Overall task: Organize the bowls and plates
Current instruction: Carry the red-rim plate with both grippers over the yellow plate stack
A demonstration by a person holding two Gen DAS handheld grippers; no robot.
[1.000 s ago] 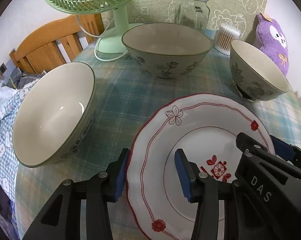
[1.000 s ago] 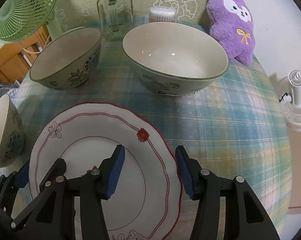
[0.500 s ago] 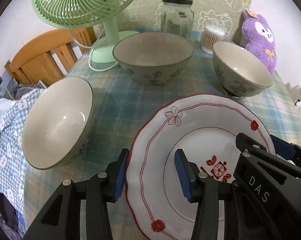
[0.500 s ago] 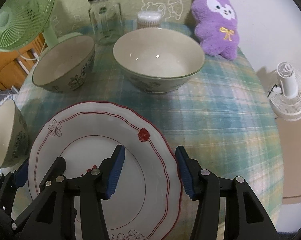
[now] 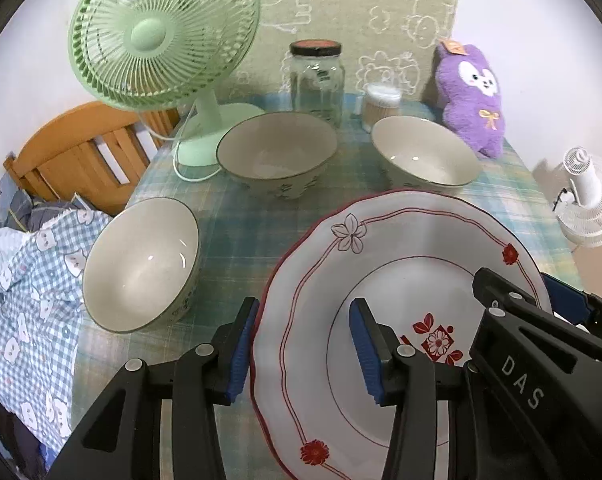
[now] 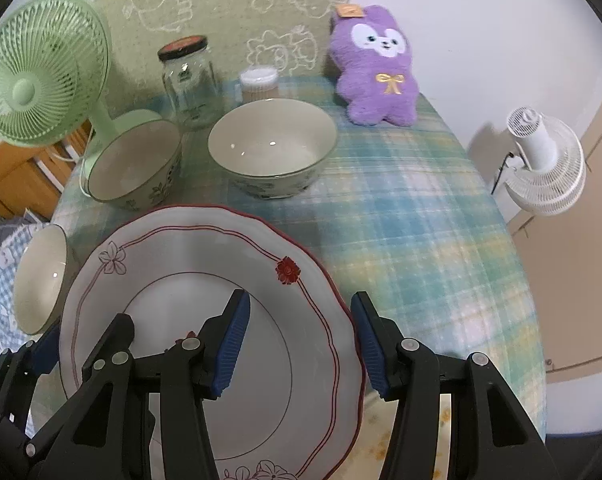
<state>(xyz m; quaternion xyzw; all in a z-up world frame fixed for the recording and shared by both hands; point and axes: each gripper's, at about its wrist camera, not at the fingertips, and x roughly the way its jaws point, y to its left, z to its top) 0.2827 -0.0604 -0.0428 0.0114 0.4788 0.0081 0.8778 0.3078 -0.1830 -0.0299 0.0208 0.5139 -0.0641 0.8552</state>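
The plate (image 5: 385,264) had been raised since the earlier frames, so that the bowls and the tablecloth (image 6: 413,216) were seen from higher and farther off, while its place between the fingers was unchanged. It was white, with a scalloped red rim, thin red lines, small red flowers and a red motif at the centre. It was held at the near edge of the scene, above the cloth. The left gripper (image 5: 303,344) straddled its left rim, one blue pad (image 5: 241,344) outside and one over the well, with the fingers apart. The right gripper (image 6: 299,344) straddled the right rim likewise. Whether the pads pressed the plate could not be told. Three floral bowls stood beyond: left (image 5: 141,264), middle (image 5: 277,154) and right (image 5: 423,156).
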